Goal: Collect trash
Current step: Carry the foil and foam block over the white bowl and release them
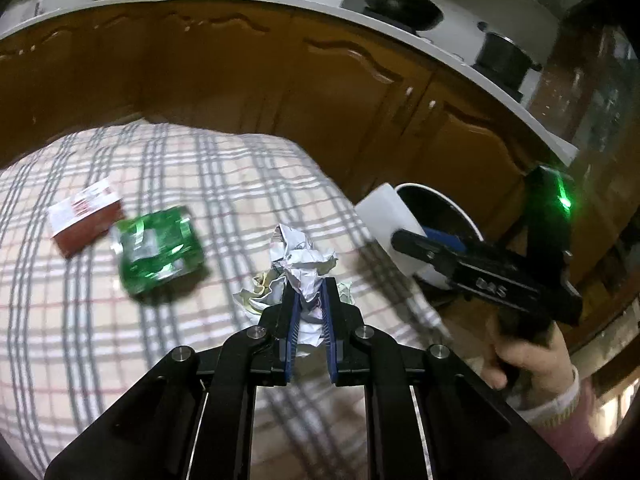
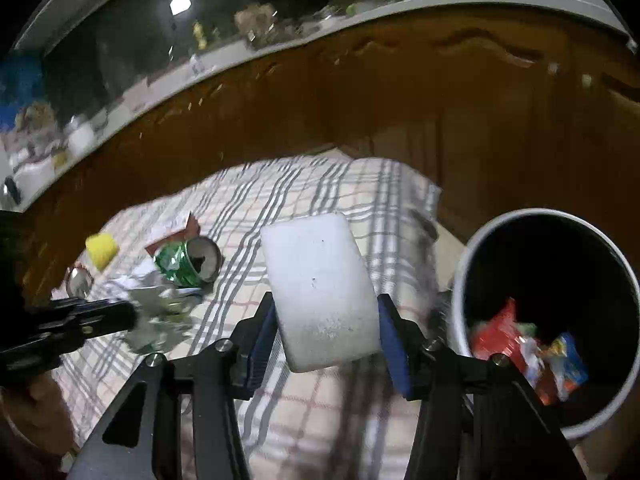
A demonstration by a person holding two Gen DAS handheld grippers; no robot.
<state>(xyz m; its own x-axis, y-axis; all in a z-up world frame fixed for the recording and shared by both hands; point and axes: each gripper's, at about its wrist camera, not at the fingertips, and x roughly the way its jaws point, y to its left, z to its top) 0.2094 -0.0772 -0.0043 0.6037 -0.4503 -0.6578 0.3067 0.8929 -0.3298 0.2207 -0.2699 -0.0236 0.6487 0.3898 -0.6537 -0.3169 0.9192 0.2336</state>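
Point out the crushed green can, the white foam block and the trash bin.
crushed green can point(image 1: 158, 250), left wrist view, dented side.
white foam block point(image 2: 320, 292), right wrist view, broad face.
trash bin point(image 2: 464, 264), right wrist view, white rim.

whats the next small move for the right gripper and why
Probably swing the right gripper right, over the bin. The white block sits between its fingers, but the right pad stands clear of it, so it looks barely held, and it hangs over the cloth, left of the bin.
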